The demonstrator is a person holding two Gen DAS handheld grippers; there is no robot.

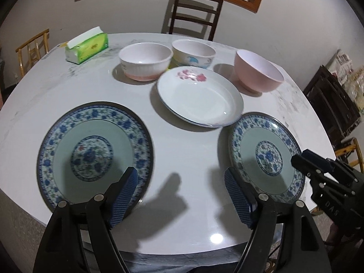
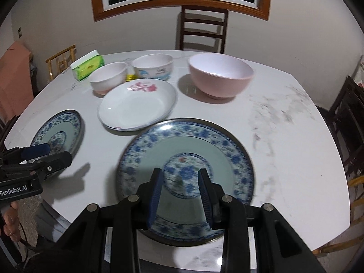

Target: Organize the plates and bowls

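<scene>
While fingers (image 1: 238,195) gape, plates (image 1: 94,152) lie apart.

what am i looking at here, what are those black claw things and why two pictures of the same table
The black claws are hand-held grippers; a person carries one in each hand, and each has a camera looking along its fingers. So the two pictures are the same marble table seen from each gripper.

The left gripper is open over bare table, holding nothing. The right gripper hangs over a blue-patterned plate, jaws partly closed and empty.

Also on the table: a second blue-patterned plate, a white floral plate, a pink bowl, two white bowls and a tissue pack.
</scene>
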